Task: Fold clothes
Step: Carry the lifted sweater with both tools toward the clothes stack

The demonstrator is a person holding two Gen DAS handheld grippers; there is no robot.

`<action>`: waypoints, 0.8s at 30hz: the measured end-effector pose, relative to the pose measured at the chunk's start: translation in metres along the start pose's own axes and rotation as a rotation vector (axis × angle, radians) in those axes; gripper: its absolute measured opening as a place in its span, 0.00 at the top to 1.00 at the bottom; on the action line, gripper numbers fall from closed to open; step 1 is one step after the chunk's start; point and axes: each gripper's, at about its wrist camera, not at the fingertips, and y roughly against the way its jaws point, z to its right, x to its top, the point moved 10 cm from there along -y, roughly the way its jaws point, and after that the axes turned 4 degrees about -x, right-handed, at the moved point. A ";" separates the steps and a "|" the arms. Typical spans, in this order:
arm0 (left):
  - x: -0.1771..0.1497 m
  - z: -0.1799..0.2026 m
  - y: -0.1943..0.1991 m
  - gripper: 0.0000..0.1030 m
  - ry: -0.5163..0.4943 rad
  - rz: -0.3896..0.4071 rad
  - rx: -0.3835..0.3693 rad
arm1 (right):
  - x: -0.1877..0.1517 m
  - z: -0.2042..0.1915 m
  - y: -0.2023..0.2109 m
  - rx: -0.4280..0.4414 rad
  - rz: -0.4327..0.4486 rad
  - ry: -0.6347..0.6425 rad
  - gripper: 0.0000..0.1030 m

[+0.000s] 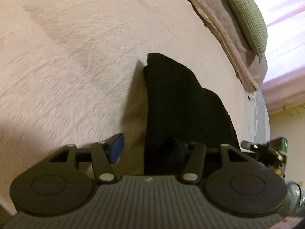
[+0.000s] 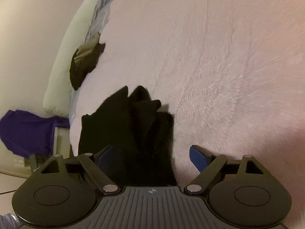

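Note:
A black garment [image 1: 177, 103] lies bunched on the fuzzy pink blanket [image 1: 66, 61], stretching away from my left gripper [image 1: 146, 150]. That gripper is open; its left blue pad [image 1: 116, 148] is bare, and the cloth's near end covers the right finger. In the right wrist view the same black garment [image 2: 133, 133] lies in rumpled folds between the fingers of my right gripper [image 2: 152, 157], closer to the left pad [image 2: 105, 155]. The right pad [image 2: 198, 158] is over bare blanket [image 2: 219, 66]. This gripper is open too.
A folded beige and grey stack [image 1: 225, 30] with a green knit piece [image 1: 246, 15] on top sits at the blanket's far right. A dark device with a green light [image 1: 270, 148] is at the right. A dark garment [image 2: 85, 64], pale bedding [image 2: 61, 66] and a purple cloth [image 2: 28, 133] lie leftward.

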 end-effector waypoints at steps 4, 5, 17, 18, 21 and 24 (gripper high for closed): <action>0.008 -0.001 -0.012 0.54 0.030 -0.011 -0.084 | 0.010 0.001 -0.016 0.159 -0.033 -0.053 0.17; 0.009 -0.001 -0.014 0.56 0.052 -0.007 -0.106 | 0.011 -0.001 -0.017 0.199 -0.054 -0.061 0.17; 0.004 0.002 -0.025 0.87 0.030 -0.006 -0.129 | -0.004 -0.013 -0.058 0.150 -0.145 -0.013 0.81; 0.005 0.006 -0.025 0.89 -0.001 -0.004 -0.114 | -0.002 -0.017 -0.058 0.152 -0.123 -0.030 0.83; 0.006 0.024 -0.022 0.91 -0.080 -0.013 -0.068 | -0.009 -0.021 -0.039 0.136 -0.044 -0.055 0.85; 0.010 0.049 -0.018 0.91 -0.170 -0.029 -0.041 | -0.019 -0.031 -0.016 0.110 0.038 -0.079 0.86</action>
